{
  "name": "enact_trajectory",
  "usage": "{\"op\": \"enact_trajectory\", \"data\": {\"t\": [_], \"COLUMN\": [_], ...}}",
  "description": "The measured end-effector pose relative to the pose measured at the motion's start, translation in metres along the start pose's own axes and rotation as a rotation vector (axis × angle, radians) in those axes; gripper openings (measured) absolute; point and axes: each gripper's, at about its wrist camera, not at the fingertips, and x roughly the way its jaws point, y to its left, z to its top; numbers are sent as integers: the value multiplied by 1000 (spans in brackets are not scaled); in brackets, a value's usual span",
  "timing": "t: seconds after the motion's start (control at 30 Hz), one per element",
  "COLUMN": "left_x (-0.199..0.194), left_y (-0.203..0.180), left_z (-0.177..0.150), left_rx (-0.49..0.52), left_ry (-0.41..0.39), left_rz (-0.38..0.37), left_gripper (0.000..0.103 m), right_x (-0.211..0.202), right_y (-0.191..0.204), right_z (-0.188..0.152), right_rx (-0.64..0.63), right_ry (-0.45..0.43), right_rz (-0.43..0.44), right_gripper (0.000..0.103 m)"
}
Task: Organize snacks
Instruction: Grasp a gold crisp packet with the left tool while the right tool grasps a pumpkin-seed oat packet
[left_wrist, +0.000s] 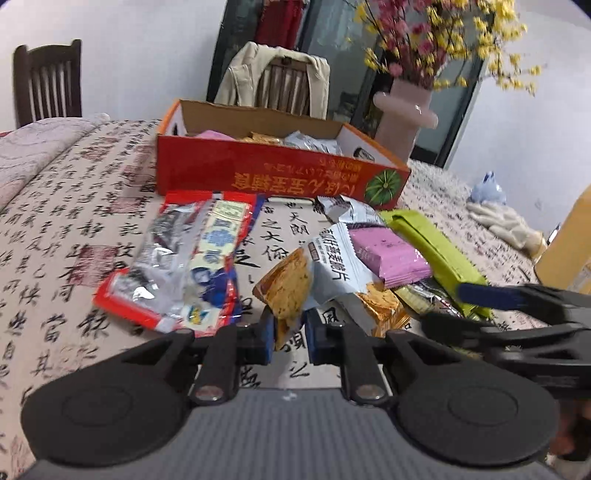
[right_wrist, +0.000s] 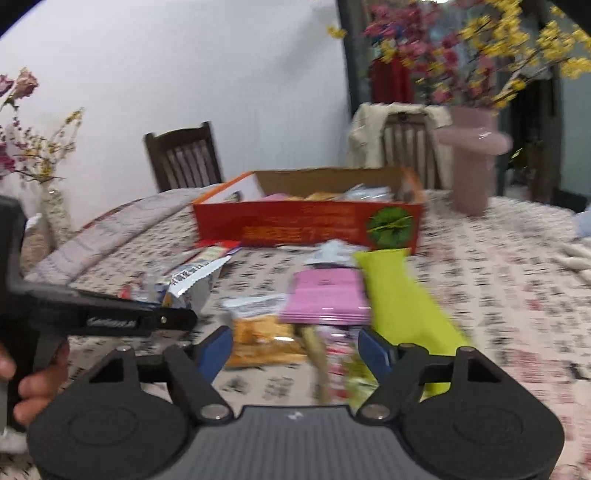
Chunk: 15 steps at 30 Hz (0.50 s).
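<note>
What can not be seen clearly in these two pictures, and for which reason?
- Contents of the red box: left wrist view, its front wall hides all but a few packet tops.
- Packets between the right gripper jaws: right wrist view, motion blur; whether any is gripped is unclear.
- Yellow carton: left wrist view, cut off by the right edge.
- Lower part of the orange packet: left wrist view, hidden in the left gripper.
</note>
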Motion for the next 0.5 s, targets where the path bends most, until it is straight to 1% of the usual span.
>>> {"op": "enact_trajectory", "data": {"t": [0.07,0.13,0.2,0.27,0.3,0.37,0.4,0.43,0.5], "left_x": [-9,-19,-32,-46,-51,-60,-65,-72,-85], "left_y": [1,0,3,4,4,4,3,3,0], "left_z": [-1,-2,-2,-3,-4,-8,-10,-14,-22], "left_rx": [-7,-16,-25,-28,-27,-28,-31,-34,-41], "left_ry": [-18,-26,-40,-64,-74,-80,-81,-86,-94], "left_rz": [13,22,8,8,13,31,41,43,43], "left_gripper": [16,16,16,16,16,16,16,16,16], "right_x": [16,37,54,67,71,71,70,68,58], "right_y": [9,21,29,34,38,43,42,41,41], "right_z": [5,12,16,16,14,8,6,4,0], "right_rx": [-22,-52,-73,-76,-88,-122,-105,-91,-77], "right_ry": [31,79,91,141,155,135,124,116,119], "right_rz": [19,9,13,4,-8,-40,-43,-57,-70], "right_gripper": [72,72,69,56,55,54,52,45,43]}}
